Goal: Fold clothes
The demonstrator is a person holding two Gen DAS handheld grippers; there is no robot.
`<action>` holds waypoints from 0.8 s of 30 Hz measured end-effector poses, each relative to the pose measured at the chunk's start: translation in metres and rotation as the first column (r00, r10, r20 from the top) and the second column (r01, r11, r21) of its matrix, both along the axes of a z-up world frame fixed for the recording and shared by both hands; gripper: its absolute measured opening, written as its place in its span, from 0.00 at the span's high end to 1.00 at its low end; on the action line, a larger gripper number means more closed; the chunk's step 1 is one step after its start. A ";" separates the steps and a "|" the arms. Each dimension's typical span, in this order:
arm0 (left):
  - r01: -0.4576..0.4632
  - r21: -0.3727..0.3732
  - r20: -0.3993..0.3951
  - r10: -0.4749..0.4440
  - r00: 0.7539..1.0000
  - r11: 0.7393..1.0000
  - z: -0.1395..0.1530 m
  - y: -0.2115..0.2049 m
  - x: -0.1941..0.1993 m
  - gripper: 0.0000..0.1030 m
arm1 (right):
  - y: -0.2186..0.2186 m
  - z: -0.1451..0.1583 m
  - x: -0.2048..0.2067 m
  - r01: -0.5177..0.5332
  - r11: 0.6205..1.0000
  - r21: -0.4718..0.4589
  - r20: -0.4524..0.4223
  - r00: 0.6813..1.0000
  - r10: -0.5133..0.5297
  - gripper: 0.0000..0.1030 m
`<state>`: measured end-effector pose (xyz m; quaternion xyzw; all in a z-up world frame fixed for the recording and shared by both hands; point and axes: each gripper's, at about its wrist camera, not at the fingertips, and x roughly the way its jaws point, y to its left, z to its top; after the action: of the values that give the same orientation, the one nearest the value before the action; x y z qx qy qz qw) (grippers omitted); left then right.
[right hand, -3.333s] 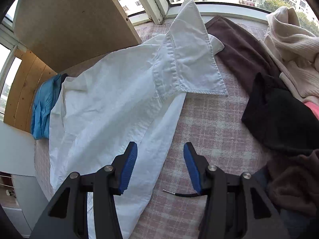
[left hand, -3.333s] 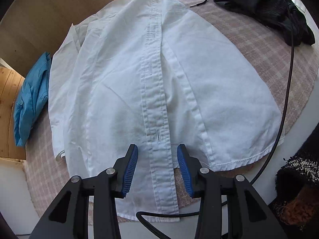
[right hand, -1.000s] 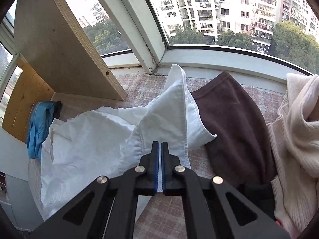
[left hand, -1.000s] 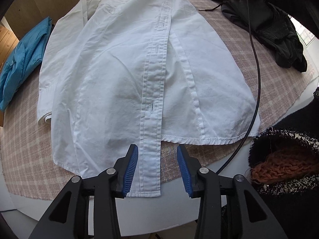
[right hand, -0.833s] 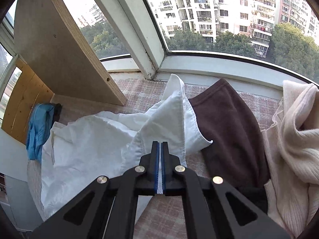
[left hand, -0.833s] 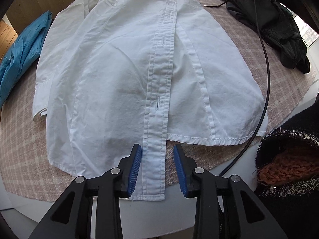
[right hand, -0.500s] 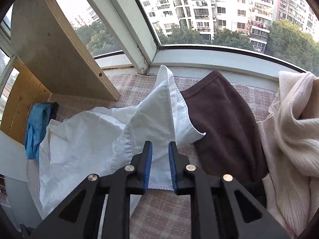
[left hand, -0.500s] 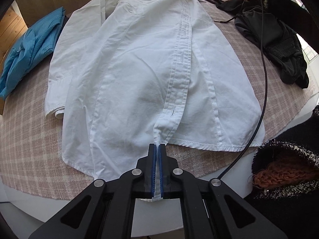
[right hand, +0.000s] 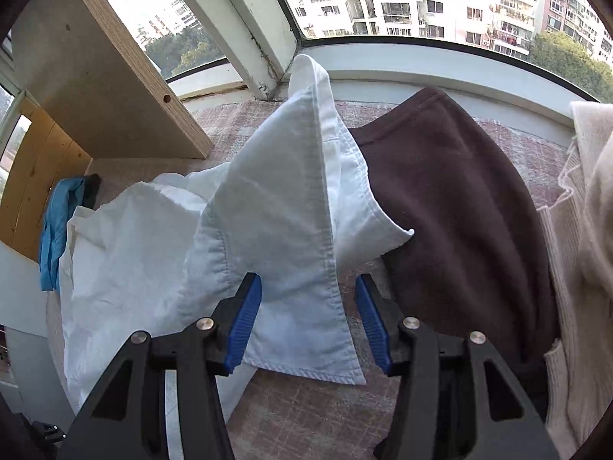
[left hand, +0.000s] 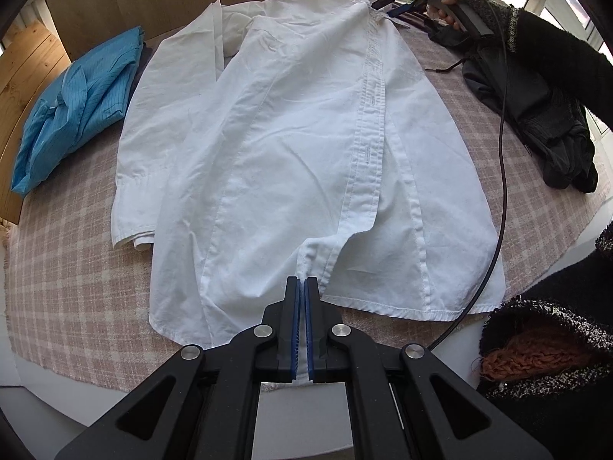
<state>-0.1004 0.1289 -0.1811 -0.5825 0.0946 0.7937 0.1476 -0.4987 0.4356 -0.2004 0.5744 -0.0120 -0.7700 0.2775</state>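
A white button shirt (left hand: 306,145) lies front up on a pink checked cloth (left hand: 72,260), hem towards me, collar far away. My left gripper (left hand: 301,287) is shut on the bottom of the button placket, which bunches up at its tips. In the right wrist view the white collar (right hand: 283,207) lies between the blue pads of my right gripper (right hand: 308,299), which stands open around it. That right gripper (left hand: 390,0) also shows at the collar in the left wrist view, held by a hand in a dark sleeve.
A folded blue garment (left hand: 76,103) lies at the left beside a wooden board (right hand: 99,76). Black clothes (left hand: 544,115) sit at the right, with a black cable (left hand: 502,153) running across the shirt. A brown garment (right hand: 452,207) and a cream knit (right hand: 586,253) lie next to the collar.
My left gripper shut on the shirt's placket end and pulled it up into a bunch. My right gripper, shut on the collar a second ago, has opened wide.
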 end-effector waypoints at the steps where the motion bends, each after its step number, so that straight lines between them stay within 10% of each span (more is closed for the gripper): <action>1: 0.005 0.002 0.002 -0.005 1.000 1.000 0.000 0.001 0.001 0.98 | 0.001 0.000 -0.001 0.001 1.000 -0.011 0.017 1.000 -0.001 0.51; 3: 0.007 -0.001 -0.003 -0.007 1.000 1.000 0.002 -0.001 0.001 0.98 | 0.002 0.000 0.000 -0.006 1.000 -0.015 0.042 0.999 0.007 0.62; 5: 0.002 0.003 -0.006 -0.002 1.000 1.000 0.003 -0.004 0.000 0.98 | -0.001 0.002 0.005 -0.049 0.999 0.023 0.039 0.998 0.048 0.97; 12: 0.026 0.010 -0.014 -0.026 1.000 1.000 0.009 -0.004 0.003 0.98 | 0.000 0.023 0.019 -0.060 0.996 0.065 -0.046 0.997 0.063 0.96; 16: 0.030 0.016 -0.014 -0.030 0.999 0.999 0.011 -0.005 0.006 0.98 | 0.007 0.006 0.017 -0.044 0.992 0.116 0.109 0.994 0.031 0.59; 24: 0.027 0.019 -0.003 -0.027 1.000 0.999 0.008 -0.004 0.008 0.98 | -0.015 0.001 0.033 -0.065 0.974 0.217 0.029 0.998 0.060 0.59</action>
<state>-0.0920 0.1247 -0.1731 -0.5787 0.0951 0.7932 0.1640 -0.4657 0.4204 -0.1991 0.6101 0.0876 -0.7510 0.2369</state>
